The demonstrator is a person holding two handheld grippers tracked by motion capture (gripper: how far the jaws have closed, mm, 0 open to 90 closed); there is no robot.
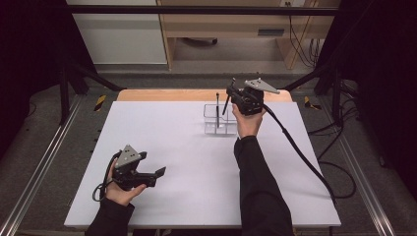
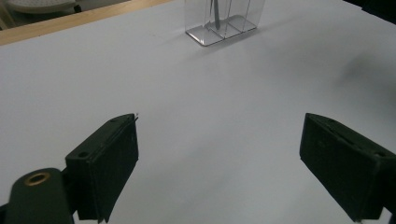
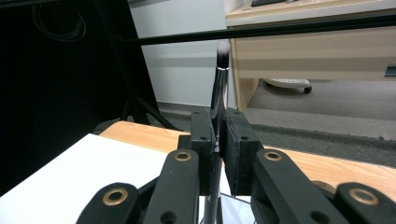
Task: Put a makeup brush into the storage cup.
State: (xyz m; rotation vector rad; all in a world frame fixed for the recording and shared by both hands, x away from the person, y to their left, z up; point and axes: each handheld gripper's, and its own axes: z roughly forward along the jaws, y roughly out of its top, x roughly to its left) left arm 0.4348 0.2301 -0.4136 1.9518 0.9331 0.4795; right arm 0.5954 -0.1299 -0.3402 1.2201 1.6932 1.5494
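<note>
White table surface (image 1: pixel 187 162) is spanning the workspace, with a wooden edge strip at its far side. Toward the far side, 1 clear compartment box (image 1: pixel 220 120) is standing upright; 1 dark brush (image 1: pixel 217 109) is standing inside it. Above the box, the right gripper (image 3: pixel 218 126) is pinching 1 makeup brush (image 3: pixel 220 88) between its 2 jaws, bristles pointing up beyond the jaw tips. At the near left, the left gripper (image 2: pixel 219 154) is resting low, jaws spread wide with bare table between them.
</note>
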